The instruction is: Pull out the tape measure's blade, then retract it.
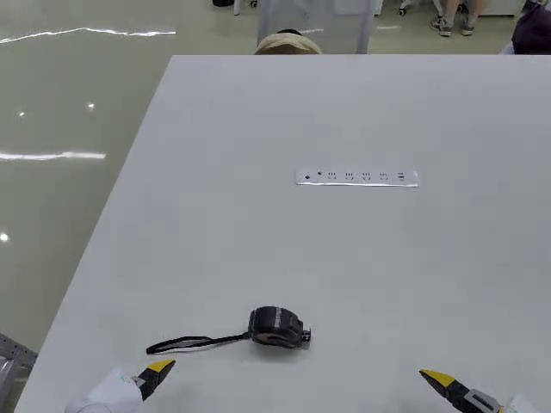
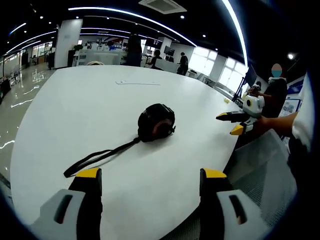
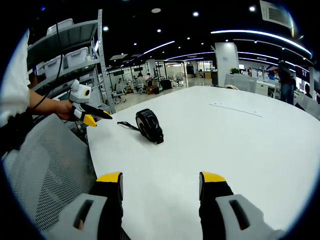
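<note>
A black tape measure point(image 1: 278, 327) lies on the white table point(image 1: 344, 112) near its front edge, its black wrist strap point(image 1: 191, 342) trailing left. Its blade is inside the case. My left gripper point(image 1: 155, 372) hovers open at the table's near left, just short of the strap; the tape measure point(image 2: 156, 121) sits ahead between its yellow-tipped fingers point(image 2: 89, 173). My right gripper point(image 1: 437, 379) is open at the near right, well apart from the tape measure point(image 3: 150, 125), nothing between its jaws. The left gripper point(image 3: 89, 115) appears at left in the right gripper view, the right gripper point(image 2: 235, 123) at right in the left gripper view.
A white power strip point(image 1: 356, 178) lies mid-table, beyond the tape measure. A chair back point(image 1: 288, 43) stands at the far edge. Glossy floor point(image 1: 60, 129) lies left of the table. A mesh chair point(image 3: 45, 170) is beside the near edge. People stand in the background.
</note>
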`<state>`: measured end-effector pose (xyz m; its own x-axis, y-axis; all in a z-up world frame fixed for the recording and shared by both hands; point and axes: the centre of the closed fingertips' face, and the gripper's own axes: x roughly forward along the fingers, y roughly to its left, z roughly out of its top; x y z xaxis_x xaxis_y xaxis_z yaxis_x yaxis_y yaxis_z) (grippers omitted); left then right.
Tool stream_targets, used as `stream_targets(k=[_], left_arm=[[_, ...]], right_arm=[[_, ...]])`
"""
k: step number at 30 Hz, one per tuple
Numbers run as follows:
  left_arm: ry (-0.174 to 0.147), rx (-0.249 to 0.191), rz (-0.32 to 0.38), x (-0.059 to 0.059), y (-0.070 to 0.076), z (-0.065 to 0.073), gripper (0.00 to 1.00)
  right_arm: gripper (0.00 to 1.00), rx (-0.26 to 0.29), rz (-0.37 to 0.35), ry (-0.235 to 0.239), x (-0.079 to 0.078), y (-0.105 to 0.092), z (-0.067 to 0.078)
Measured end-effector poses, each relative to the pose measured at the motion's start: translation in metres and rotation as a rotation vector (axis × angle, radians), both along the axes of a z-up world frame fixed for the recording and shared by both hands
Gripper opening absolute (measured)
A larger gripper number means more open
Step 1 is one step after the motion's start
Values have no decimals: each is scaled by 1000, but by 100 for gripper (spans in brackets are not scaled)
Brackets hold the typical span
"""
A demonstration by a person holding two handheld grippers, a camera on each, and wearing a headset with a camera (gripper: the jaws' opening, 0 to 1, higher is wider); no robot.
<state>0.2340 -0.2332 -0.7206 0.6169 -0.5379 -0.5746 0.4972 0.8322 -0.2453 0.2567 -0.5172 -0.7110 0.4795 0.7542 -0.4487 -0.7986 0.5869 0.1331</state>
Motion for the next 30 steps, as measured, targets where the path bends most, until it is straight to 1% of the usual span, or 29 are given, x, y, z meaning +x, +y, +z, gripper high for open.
stream_targets(k=[2,5,9,11,12,14,18,20,25,30], left_arm=[[-8,12,1,-3,1,0,79],[-4,1,12,-7,2,0,80],[-3,-1,19,-12,1,1,80],[4,-2,18,-15,3,-1,80],[-1,-6,20,-16,3,-1,81],[-5,-17,29,-16,4,1,81],[-15,-18,42,-18,7,2,82],[-19,-30,51,-19,8,2,83],[-21,-27,57,-20,10,0,84],[-27,-36,67,-20,10,0,85]], right_arm=[[63,2,-4,3,-1,-1,0],[64,5,-9,-1,-3,-2,2],[67,7,-11,0,-5,-3,3],[69,-3,-4,2,-9,-2,3],[69,-6,0,1,-10,-2,2],[70,-5,-3,3,-11,-3,2],[72,-9,-11,2,-14,-4,3],[73,-9,-10,3,-16,-5,2],[74,-5,-25,14,-18,-10,0],[76,3,-39,15,-19,-12,-1]])
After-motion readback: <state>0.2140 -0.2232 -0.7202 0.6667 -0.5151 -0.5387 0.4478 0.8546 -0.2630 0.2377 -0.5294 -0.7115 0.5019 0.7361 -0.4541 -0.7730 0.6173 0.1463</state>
